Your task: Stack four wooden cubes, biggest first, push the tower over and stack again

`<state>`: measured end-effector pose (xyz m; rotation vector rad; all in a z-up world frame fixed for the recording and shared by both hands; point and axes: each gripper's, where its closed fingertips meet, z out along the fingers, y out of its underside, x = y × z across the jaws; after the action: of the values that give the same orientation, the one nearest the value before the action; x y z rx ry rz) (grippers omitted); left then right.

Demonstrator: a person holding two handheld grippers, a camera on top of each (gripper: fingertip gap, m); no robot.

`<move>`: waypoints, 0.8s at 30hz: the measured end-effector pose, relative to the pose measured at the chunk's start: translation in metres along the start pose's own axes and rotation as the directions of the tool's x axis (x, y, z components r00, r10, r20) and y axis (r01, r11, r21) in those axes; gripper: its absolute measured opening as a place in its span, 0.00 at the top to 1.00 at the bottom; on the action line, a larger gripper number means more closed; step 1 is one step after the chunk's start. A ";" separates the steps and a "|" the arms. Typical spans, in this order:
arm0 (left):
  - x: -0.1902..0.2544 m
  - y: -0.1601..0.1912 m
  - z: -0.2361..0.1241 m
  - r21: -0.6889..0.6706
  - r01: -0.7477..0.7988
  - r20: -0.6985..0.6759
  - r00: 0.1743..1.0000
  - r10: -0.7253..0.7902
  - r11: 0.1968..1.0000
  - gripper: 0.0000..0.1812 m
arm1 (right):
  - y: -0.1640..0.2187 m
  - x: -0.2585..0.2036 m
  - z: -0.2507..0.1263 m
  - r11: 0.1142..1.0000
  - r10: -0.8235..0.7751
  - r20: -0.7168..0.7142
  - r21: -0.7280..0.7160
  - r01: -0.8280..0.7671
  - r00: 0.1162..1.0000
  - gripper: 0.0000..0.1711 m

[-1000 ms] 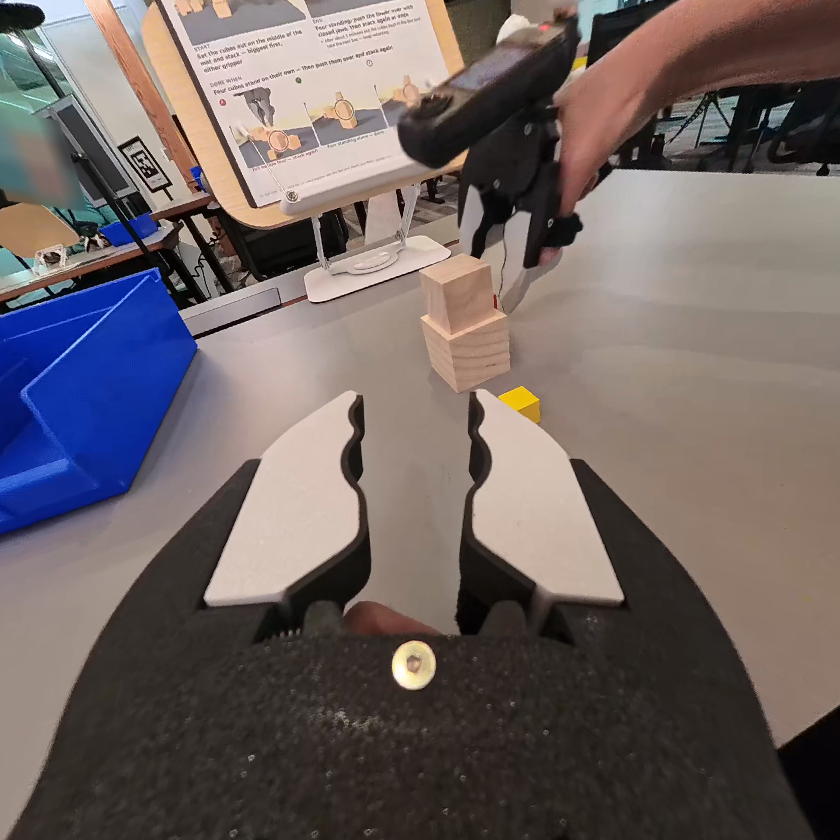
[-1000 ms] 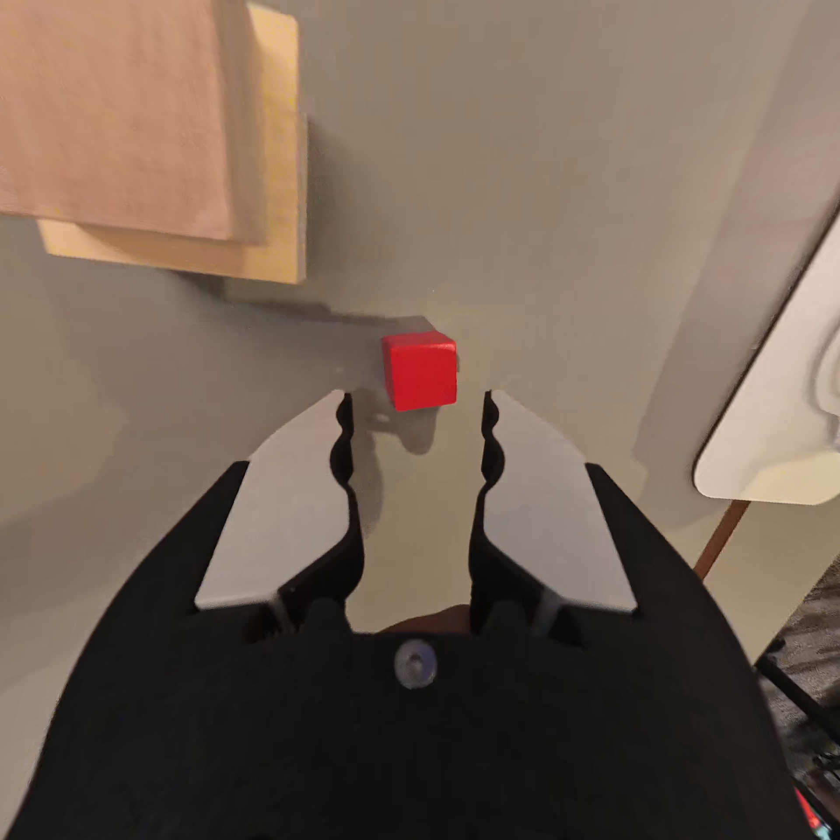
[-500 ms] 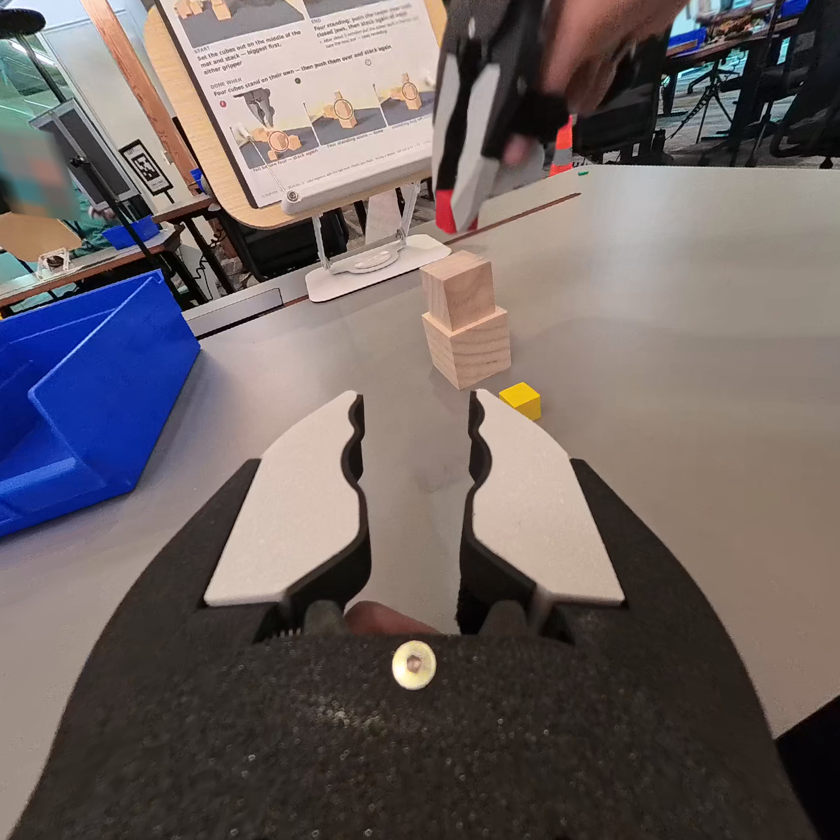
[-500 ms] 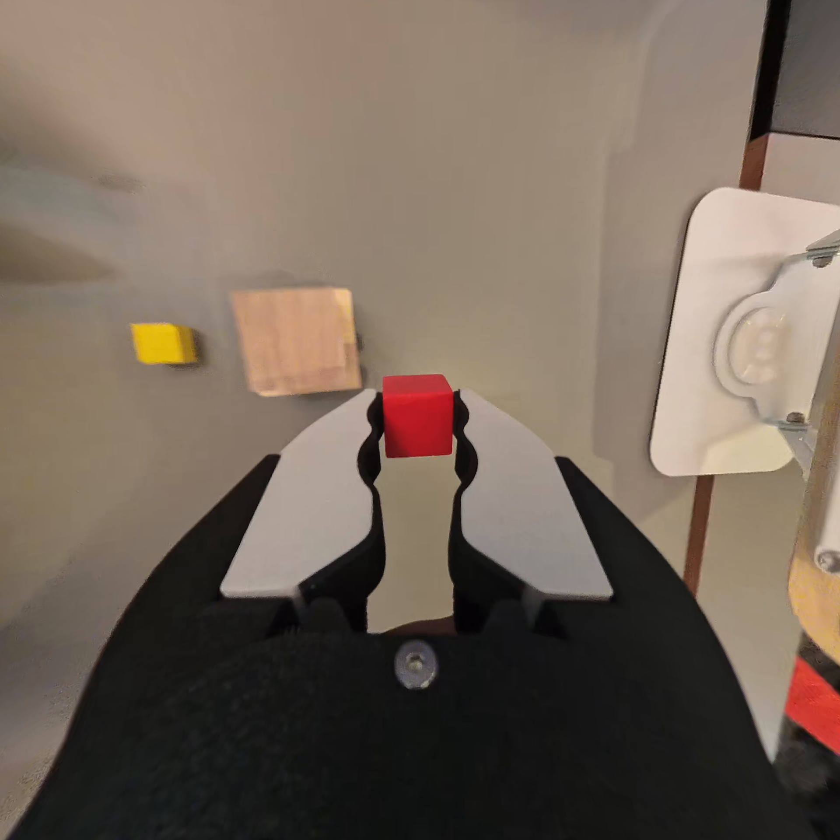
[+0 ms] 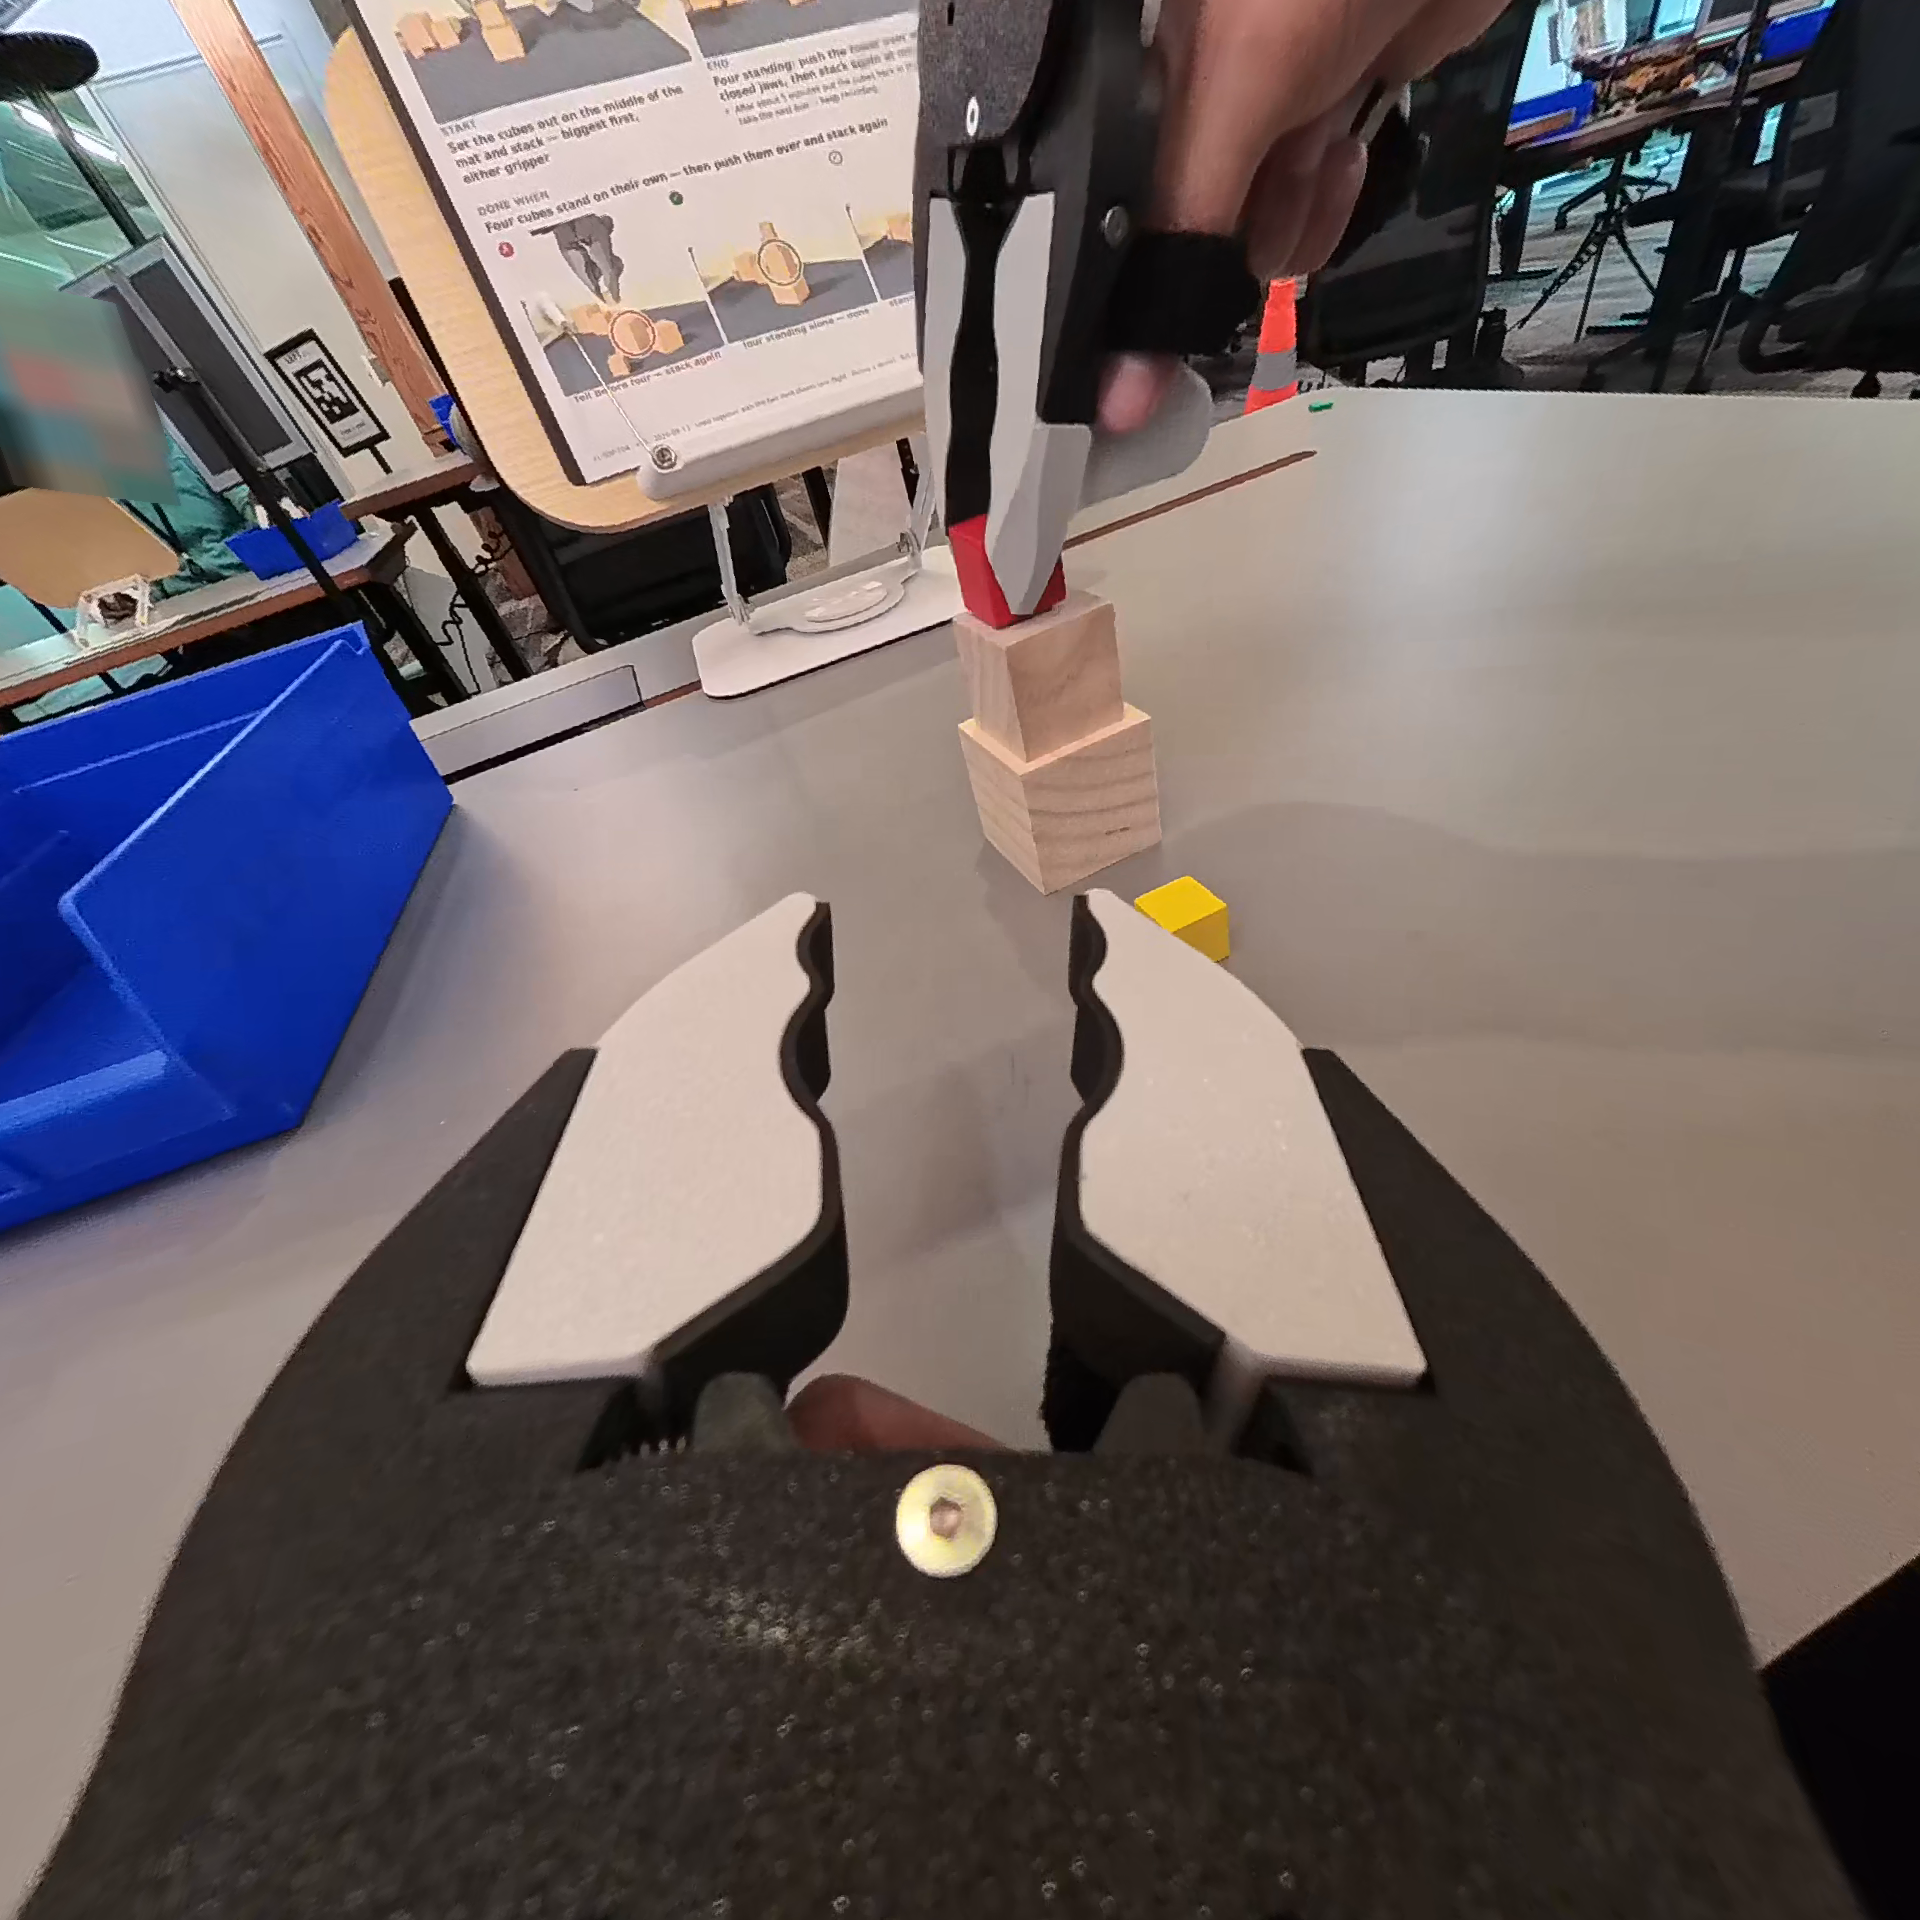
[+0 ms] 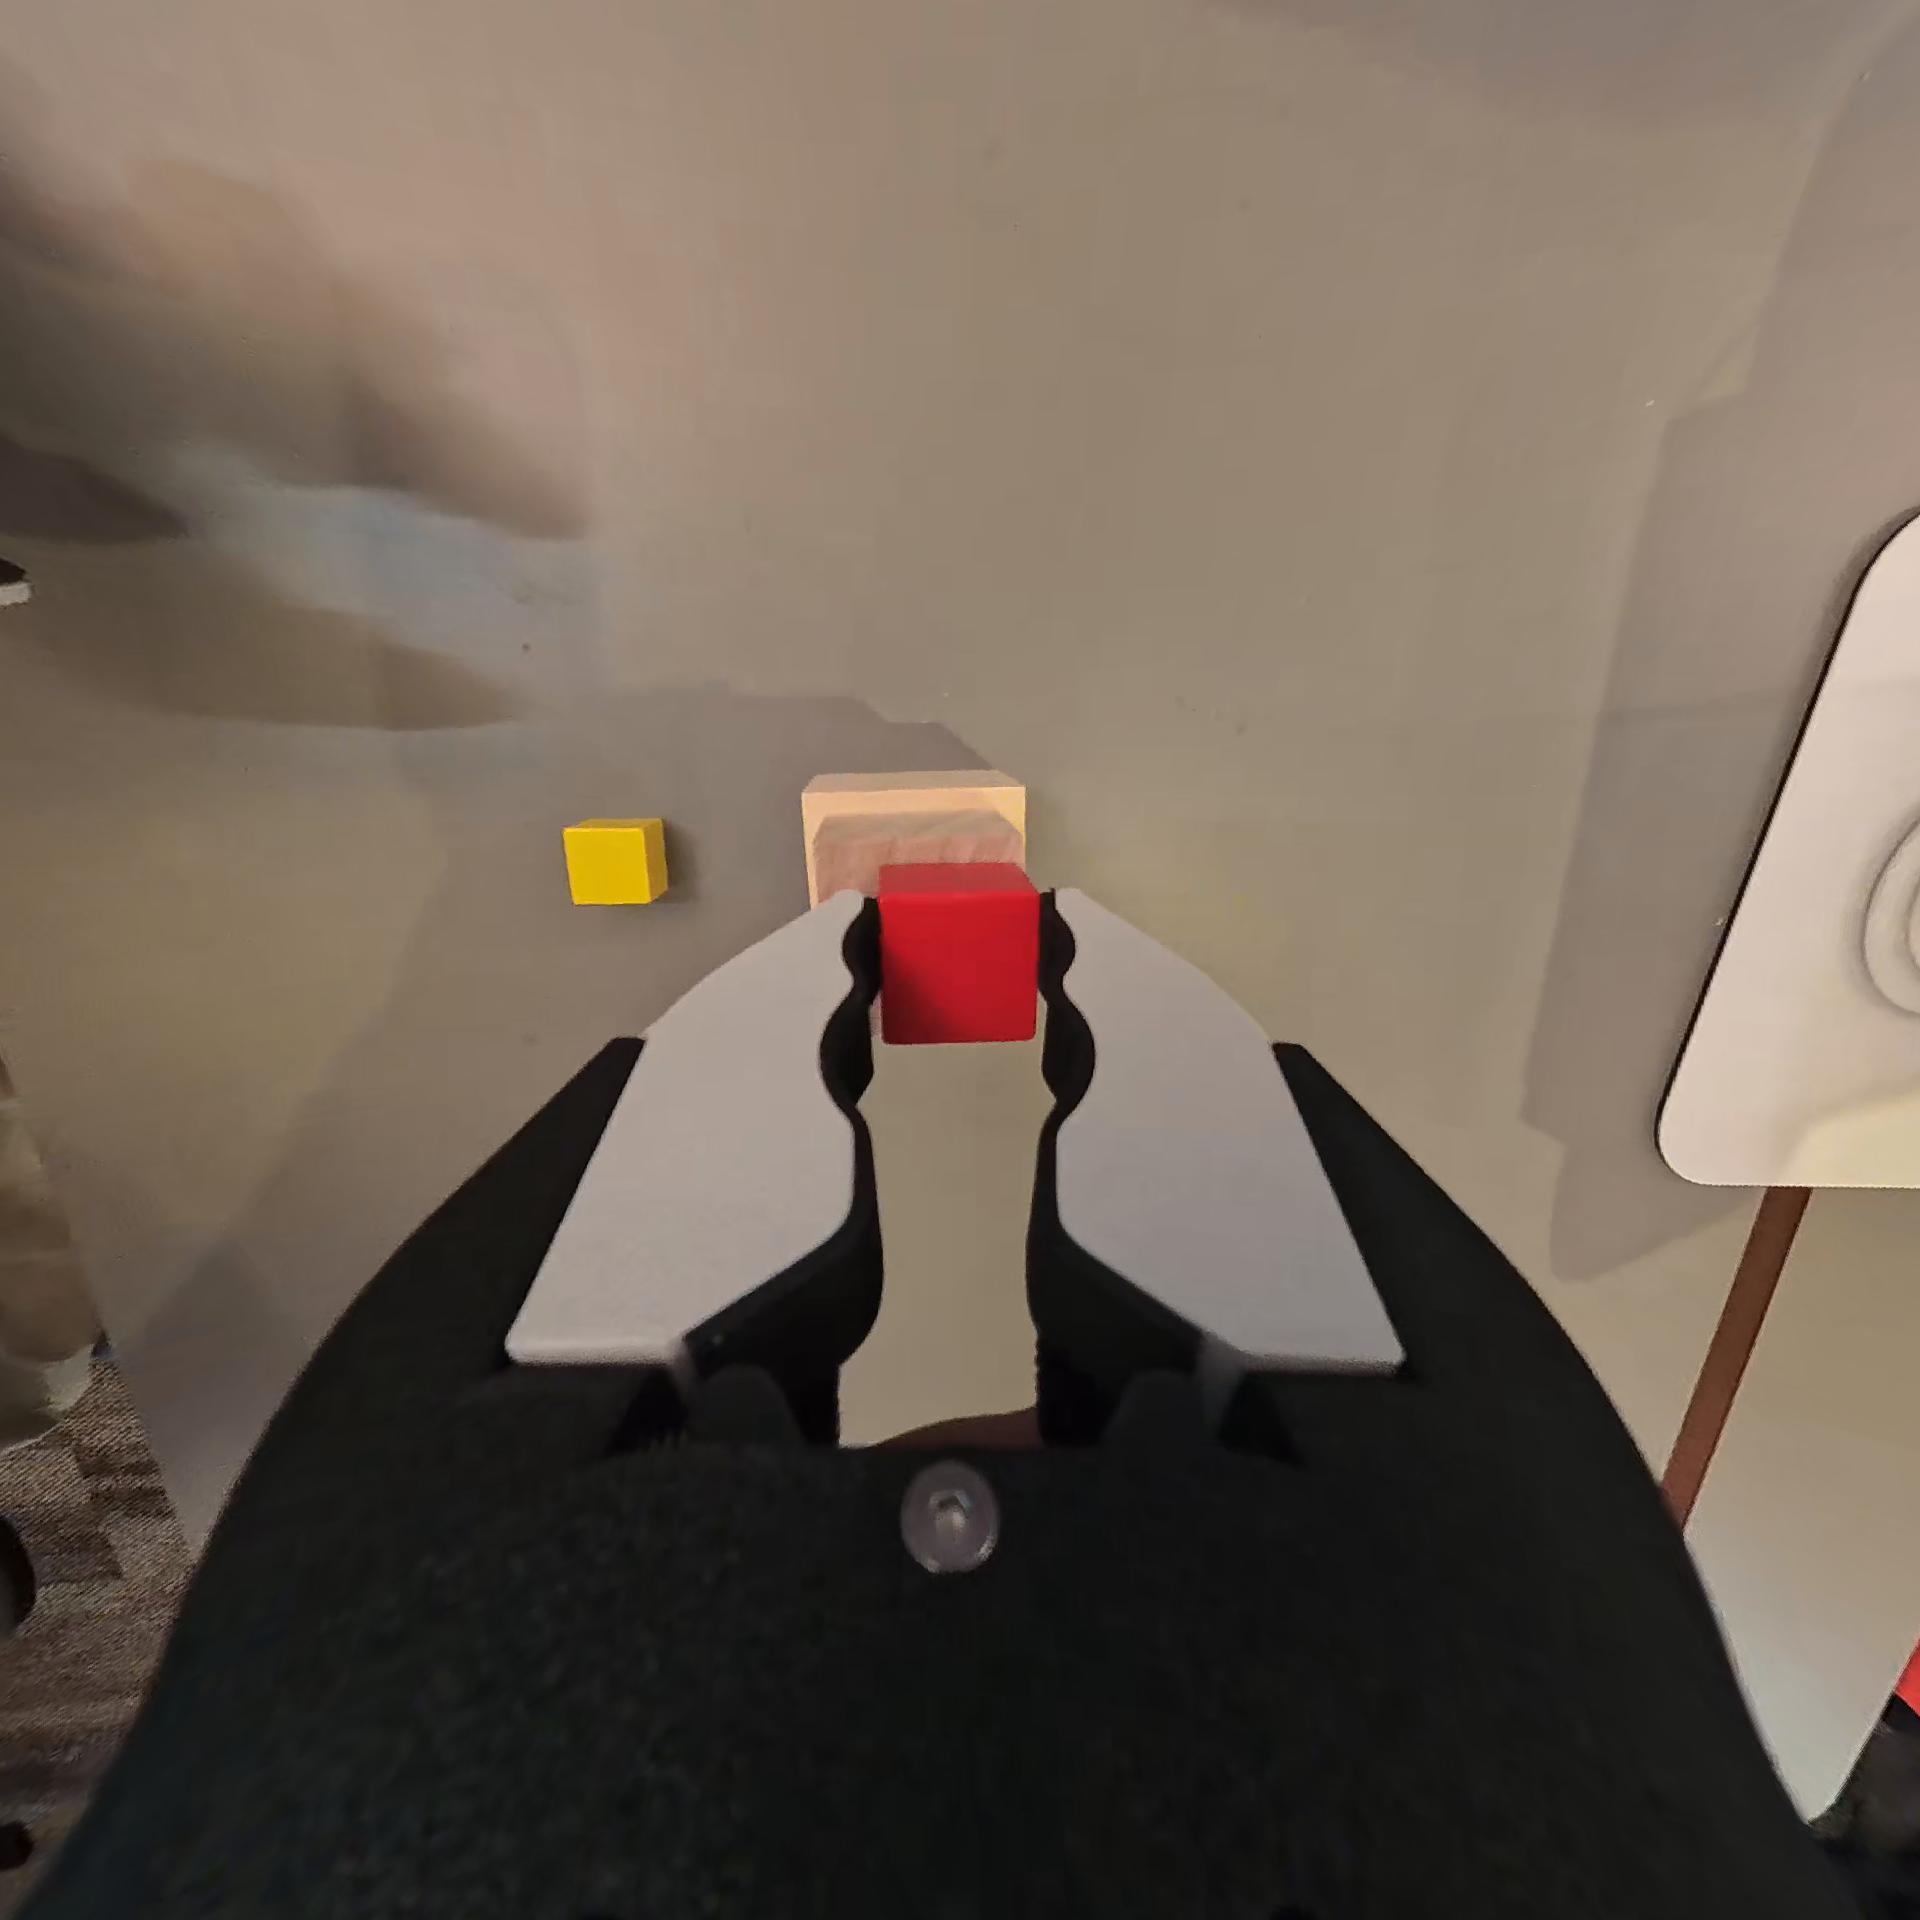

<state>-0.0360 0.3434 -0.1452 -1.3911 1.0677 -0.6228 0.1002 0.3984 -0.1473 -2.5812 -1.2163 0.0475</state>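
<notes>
A large plain wooden cube (image 5: pixel 1070 800) stands on the grey table with a smaller plain wooden cube (image 5: pixel 1044 670) on top of it. My right gripper (image 6: pixel 956 940) is shut on a red cube (image 6: pixel 958 966) and points straight down over the stack; in the left wrist view the red cube (image 5: pixel 982 577) sits at the top edge of the smaller wooden cube. A small yellow cube (image 5: pixel 1187 914) lies on the table just right of the stack, also in the right wrist view (image 6: pixel 615 860). My left gripper (image 5: pixel 951 925) is open and empty, low, short of the stack.
A blue plastic bin (image 5: pixel 177 862) stands on the table at the left. An instruction board on a white stand (image 5: pixel 821 623) is behind the stack; its base shows in the right wrist view (image 6: pixel 1818 935). Chairs and desks lie beyond the table's far edge.
My right gripper closed on the red cube beside the stack, lifted it, and brought it down onto the top of the smaller wooden cube. My left gripper stayed in place.
</notes>
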 end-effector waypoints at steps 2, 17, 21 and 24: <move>0.000 0.001 0.001 -0.007 0.003 -0.002 1.000 -0.003 1.000 0.76 | 0.002 -0.001 0.001 1.000 -0.004 0.001 -0.023 0.004 1.000 0.83; -0.001 0.000 0.000 -0.003 0.013 -0.004 1.000 -0.013 1.000 0.76 | 0.001 -0.002 -0.054 0.992 -0.004 -0.126 0.126 0.020 0.992 0.68; 0.000 0.008 0.002 -0.070 0.025 -0.019 0.999 -0.027 0.997 0.75 | 0.017 -0.016 -0.108 0.939 0.115 -0.298 0.343 -0.006 0.948 0.67; 0.007 0.018 0.008 -0.193 0.106 -0.054 0.992 -0.118 0.975 0.68 | 0.056 -0.039 -0.123 0.877 0.275 -0.392 0.477 -0.061 0.878 0.66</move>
<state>-0.0301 0.3437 -0.1653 -1.6148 1.1294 -0.6655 0.1357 0.3056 -0.0483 -2.1144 -0.6962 -0.1985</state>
